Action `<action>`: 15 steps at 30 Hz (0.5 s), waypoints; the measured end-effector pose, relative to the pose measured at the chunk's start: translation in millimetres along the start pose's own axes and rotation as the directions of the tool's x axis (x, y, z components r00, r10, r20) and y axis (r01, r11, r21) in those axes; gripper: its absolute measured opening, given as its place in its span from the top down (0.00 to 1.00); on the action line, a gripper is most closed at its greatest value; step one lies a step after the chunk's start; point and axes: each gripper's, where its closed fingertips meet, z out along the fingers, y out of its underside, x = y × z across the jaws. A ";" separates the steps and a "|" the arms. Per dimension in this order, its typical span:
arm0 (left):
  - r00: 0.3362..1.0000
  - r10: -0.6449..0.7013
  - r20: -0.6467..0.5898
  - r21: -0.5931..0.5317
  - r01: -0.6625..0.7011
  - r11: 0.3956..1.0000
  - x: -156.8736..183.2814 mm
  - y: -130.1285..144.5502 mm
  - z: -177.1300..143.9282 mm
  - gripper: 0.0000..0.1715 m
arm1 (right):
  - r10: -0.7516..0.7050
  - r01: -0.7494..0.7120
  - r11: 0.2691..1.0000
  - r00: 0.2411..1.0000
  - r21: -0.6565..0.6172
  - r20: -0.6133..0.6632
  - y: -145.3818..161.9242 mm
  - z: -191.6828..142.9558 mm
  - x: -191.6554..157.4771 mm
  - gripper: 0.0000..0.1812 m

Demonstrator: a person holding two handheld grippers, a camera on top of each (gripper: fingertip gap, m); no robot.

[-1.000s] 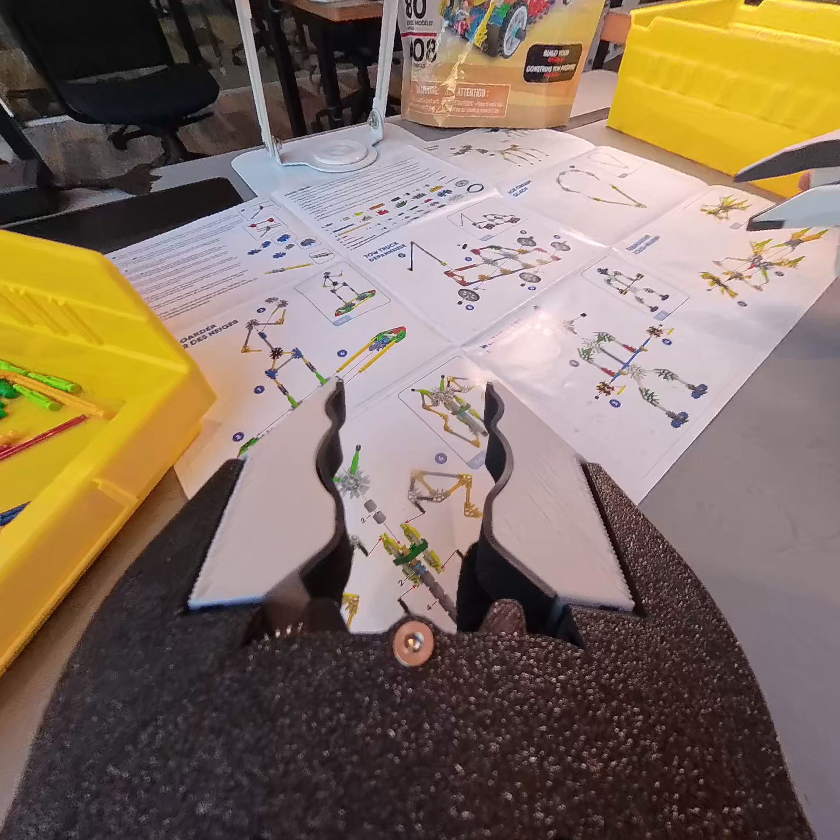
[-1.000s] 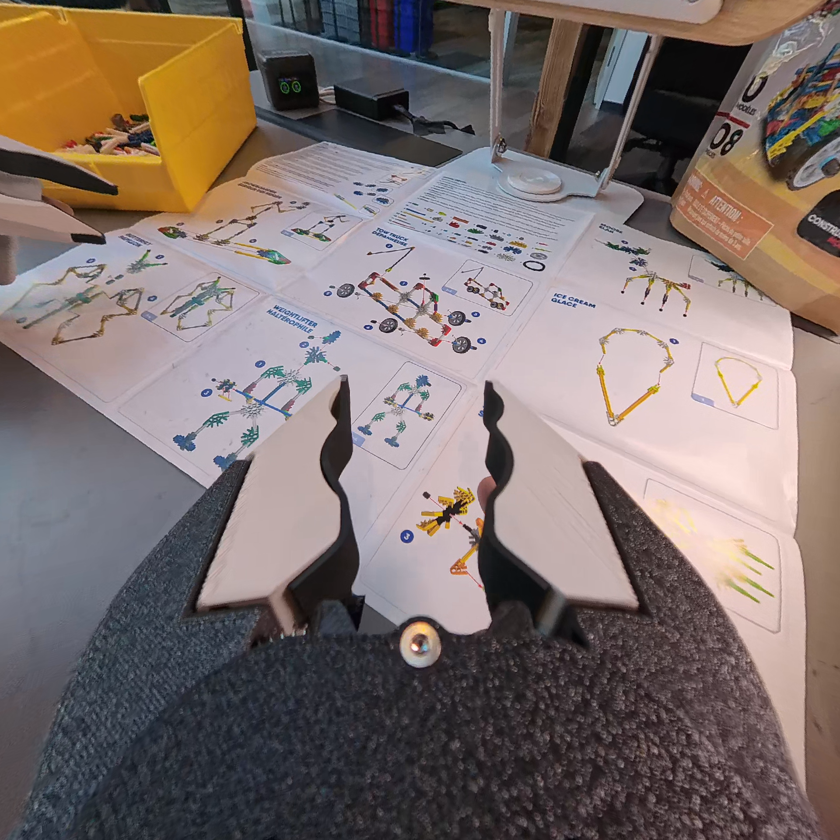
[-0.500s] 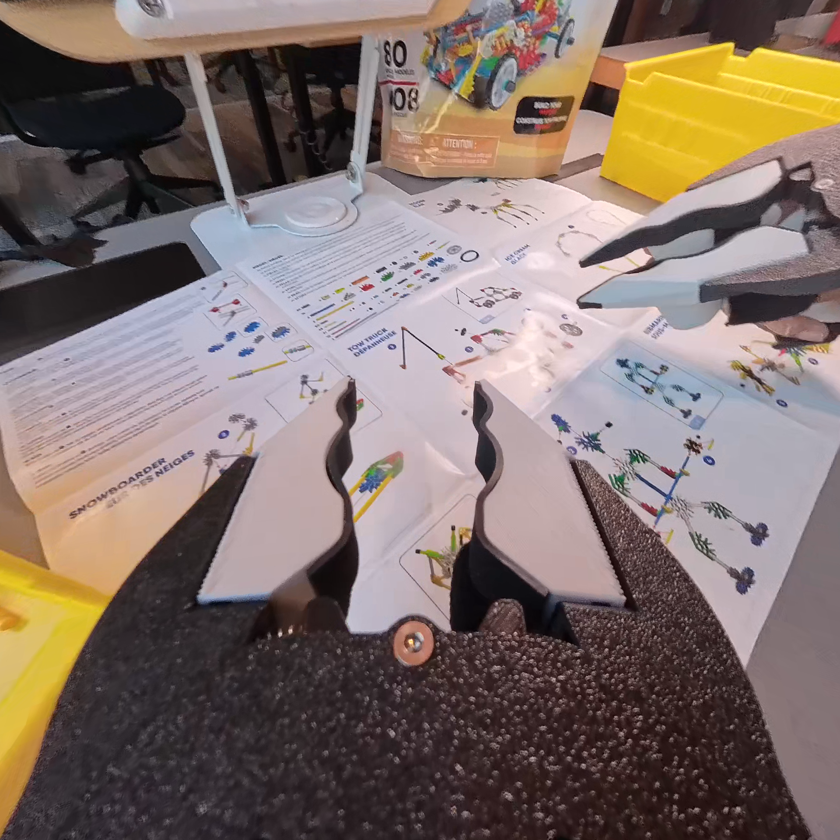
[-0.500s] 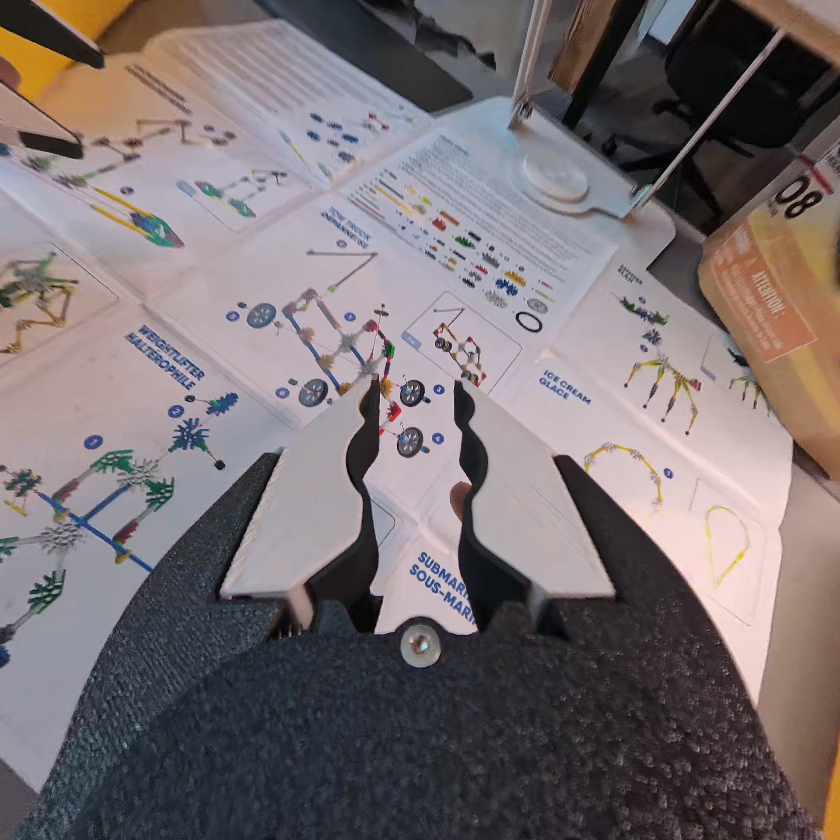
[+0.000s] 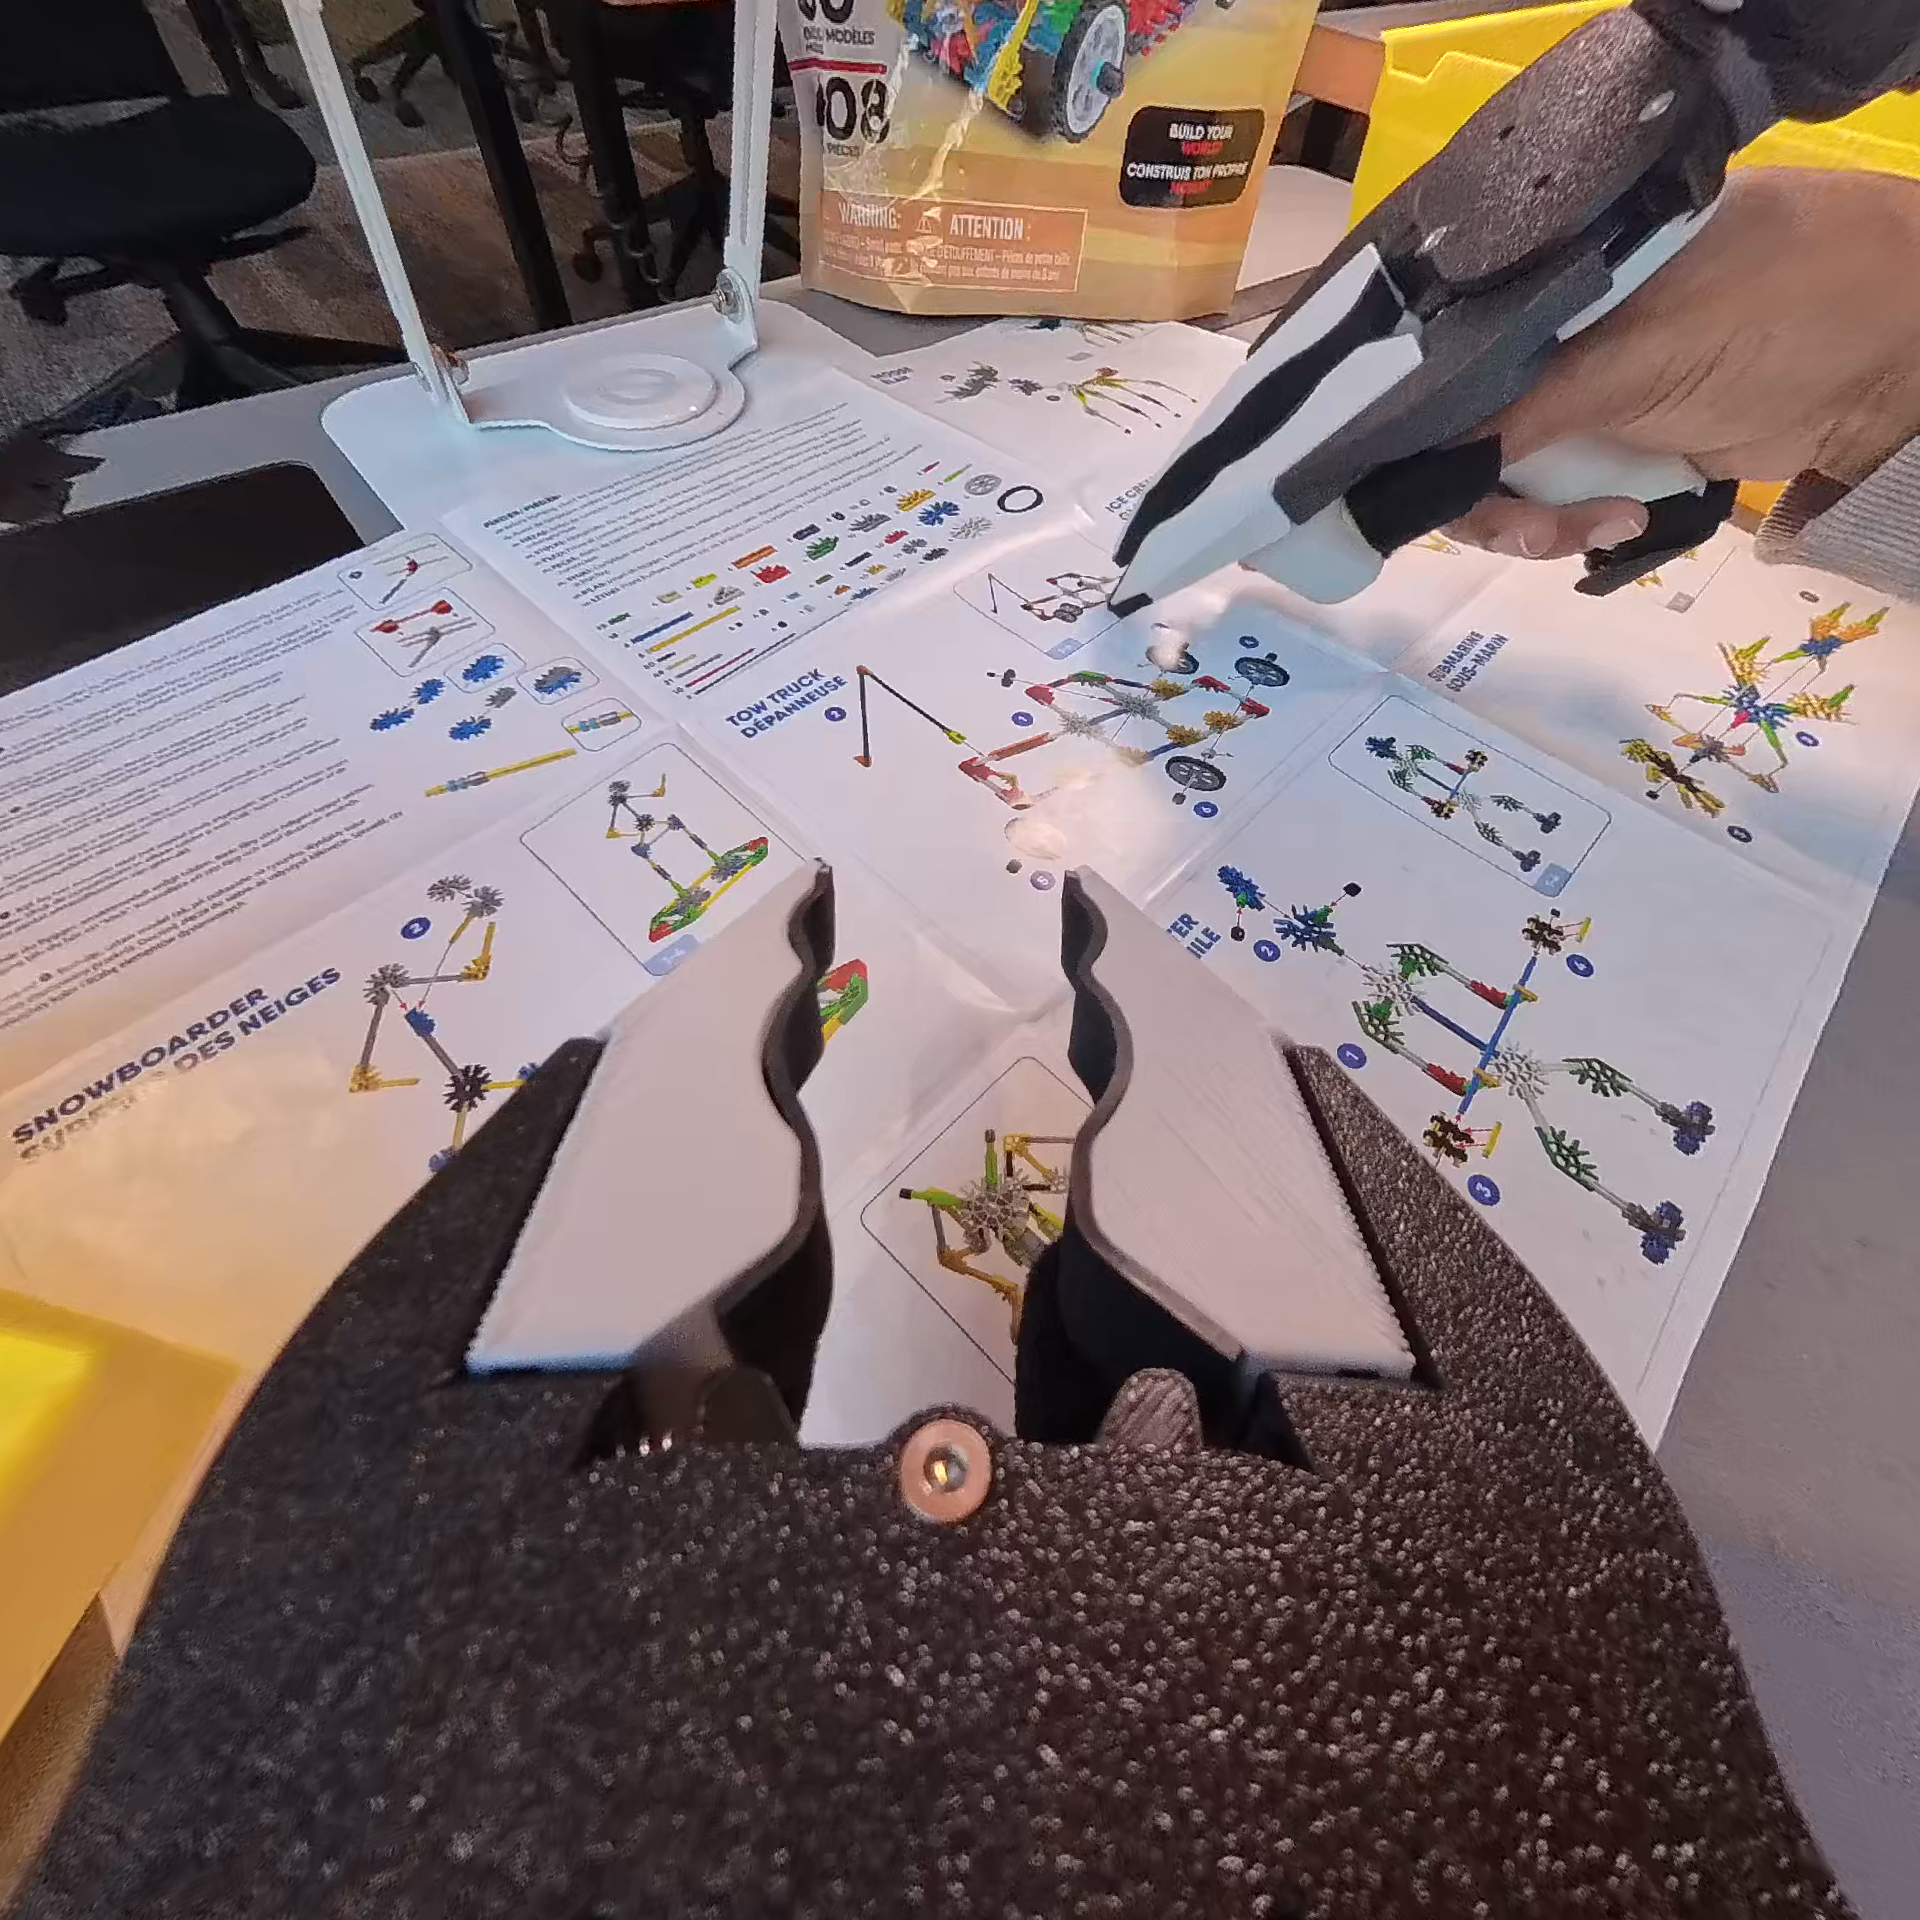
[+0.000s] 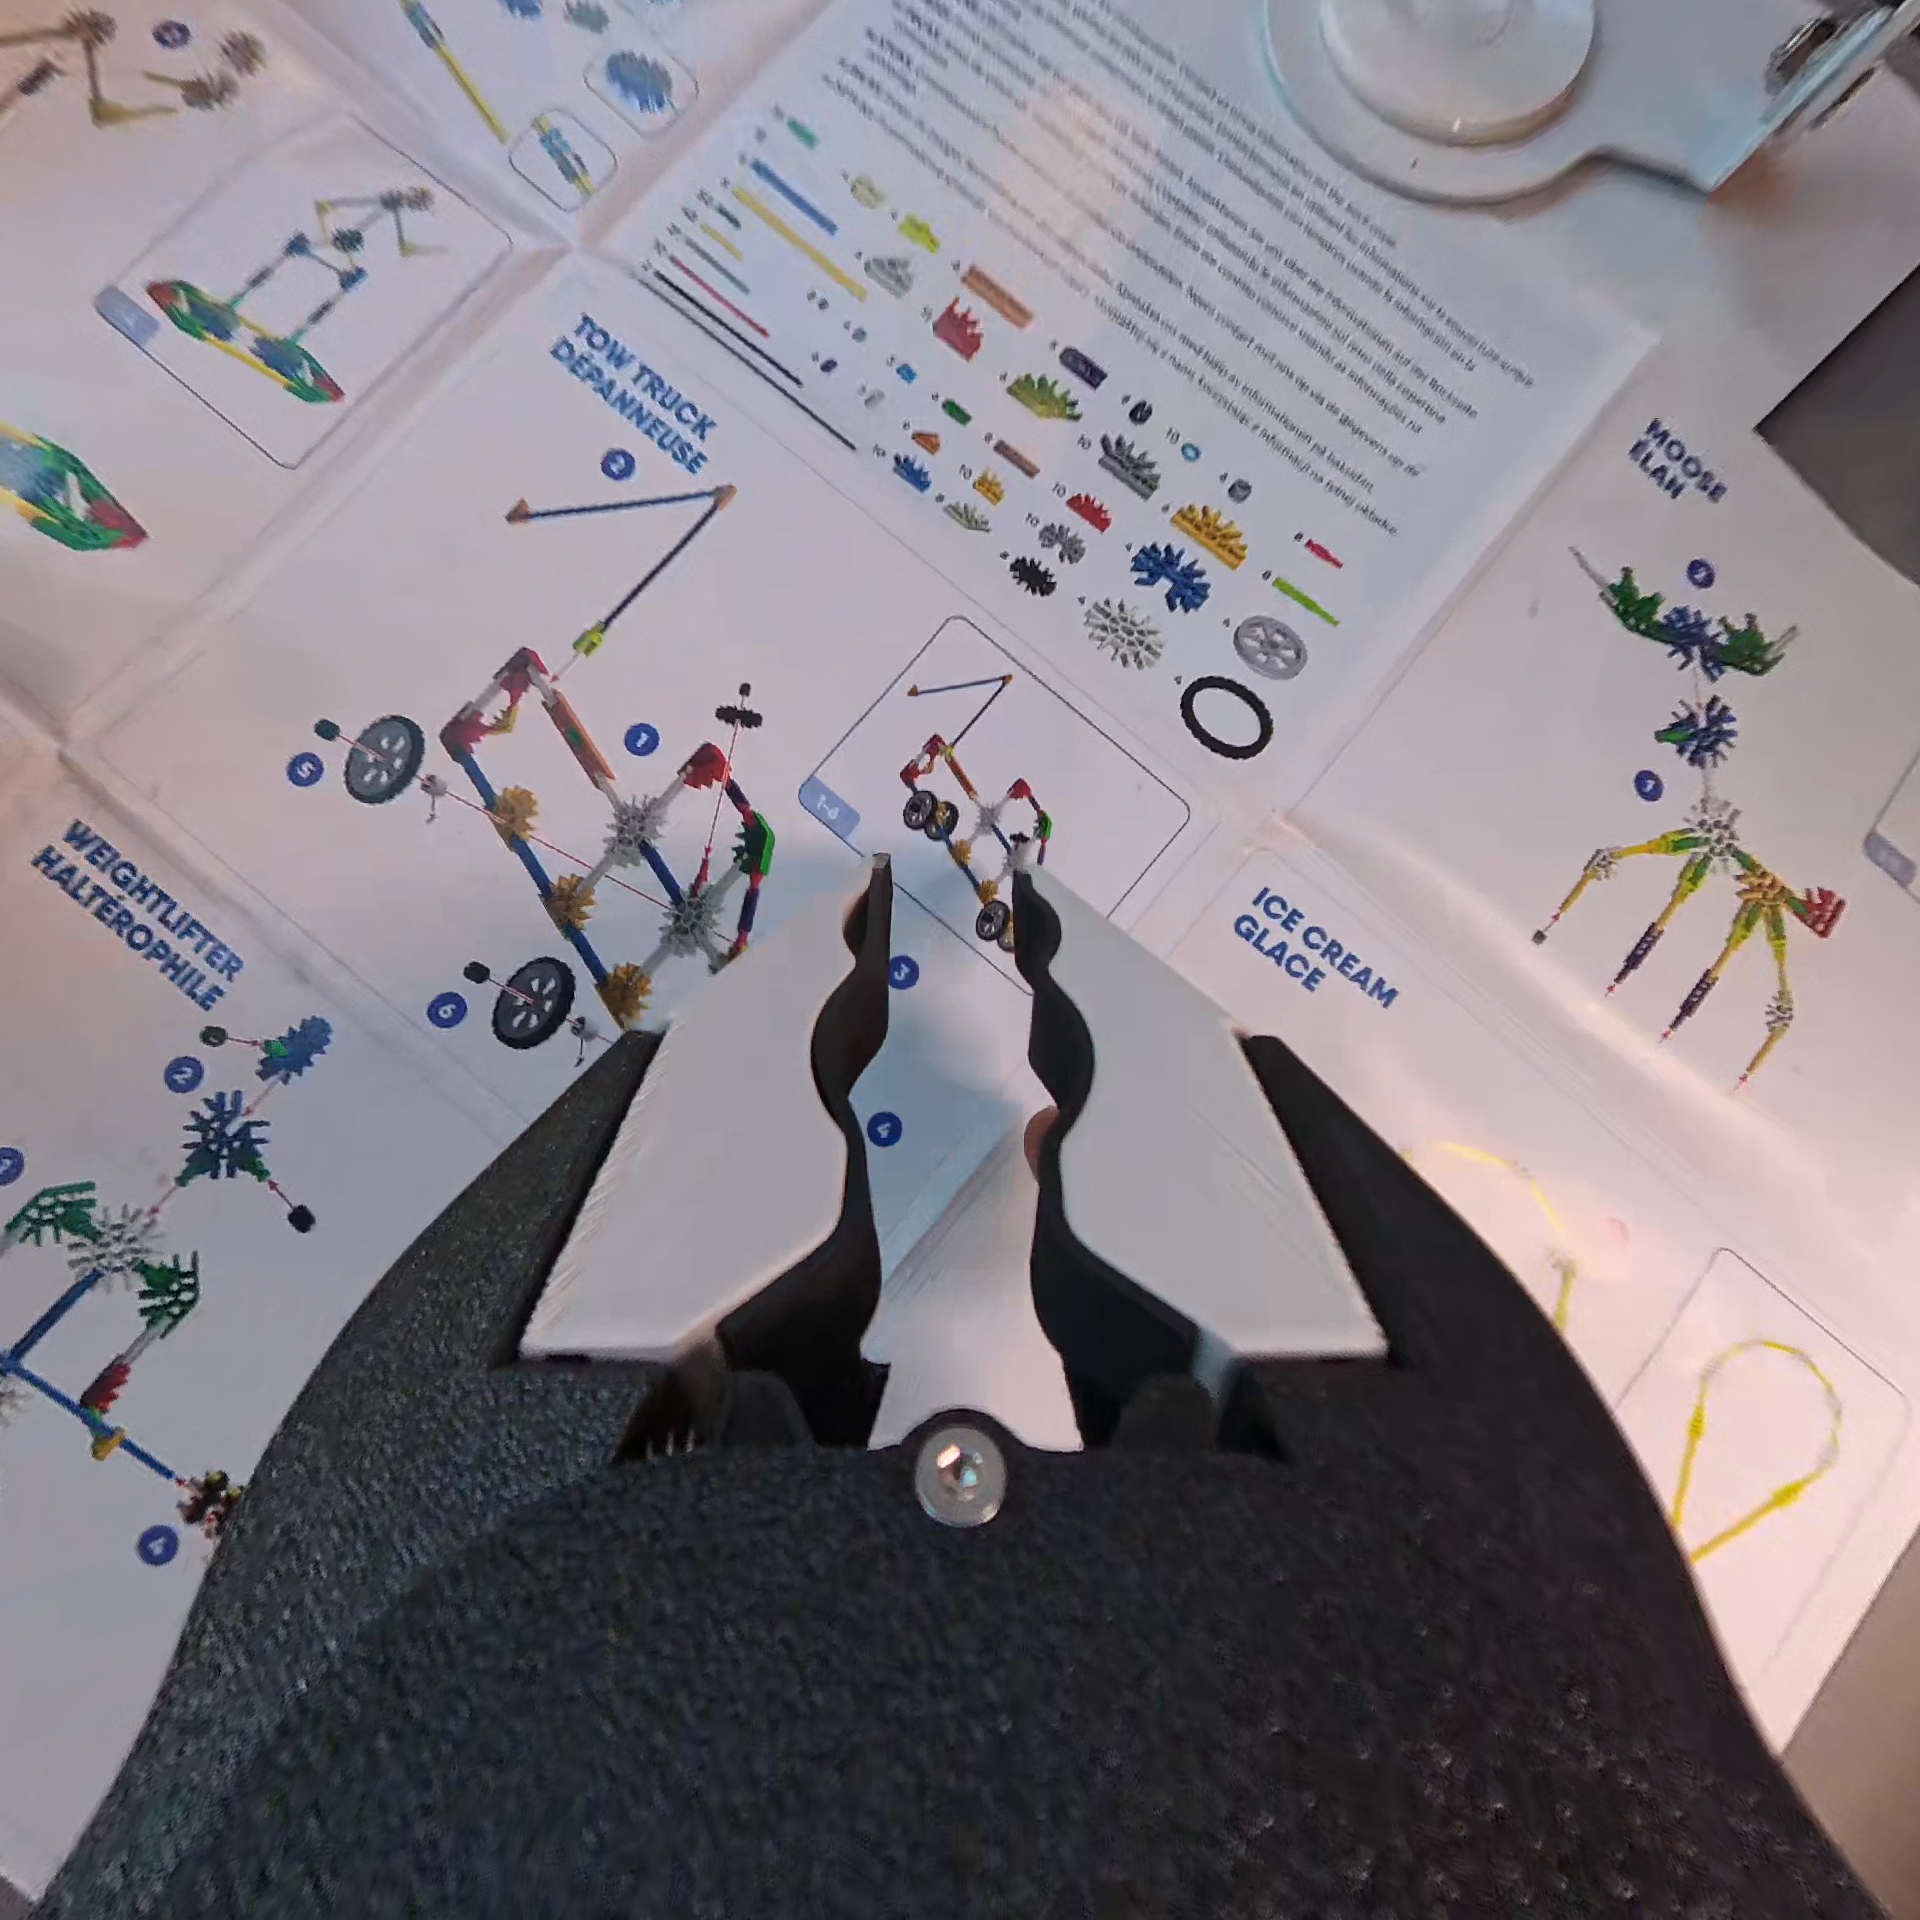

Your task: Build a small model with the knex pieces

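A large white instruction sheet (image 5: 935, 997) with coloured drawings of rod-and-connector models lies unfolded on the grey table. My left gripper (image 5: 945, 883) is open and empty, held over the near middle of the sheet. My right gripper (image 6: 951, 873) is empty with its jaws a narrow gap apart. It points steeply down at the sheet (image 6: 1039, 540), its tips by a small framed drawing of a wheeled model (image 6: 977, 821). In the left wrist view the right gripper (image 5: 1127, 597) comes in from the upper right, held by a hand (image 5: 1714, 343), with its tips at the paper.
A white lamp base (image 5: 634, 400) rests on the sheet's far edge and also shows in the right wrist view (image 6: 1455, 94). A tan toy-kit bag (image 5: 1039, 156) stands behind it. Yellow bins sit at the far right (image 5: 1455, 114) and the near left (image 5: 62, 1434). Bare grey table (image 5: 1818, 1351) lies to the right. About 20 centimeters separates my left fingertips from my right.
My right gripper has moved in over the middle of the sheet, tipped downward, and its jaws have narrowed. My left gripper has moved forward and right, away from the near yellow bin.
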 end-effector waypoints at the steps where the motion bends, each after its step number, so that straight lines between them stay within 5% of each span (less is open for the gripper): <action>1: 1.000 -0.010 -0.006 0.000 0.010 1.000 0.3 -0.2 0.0 0.74 | -0.009 0.010 1.000 1.000 -0.023 0.008 4.9 1.9 -1.2 0.89; 15: 1.000 -0.016 -0.022 0.009 0.016 1.000 2.3 -3.4 -2.9 0.74 | -0.037 0.035 0.999 0.997 0.023 0.072 -4.2 -13.7 -15.0 0.95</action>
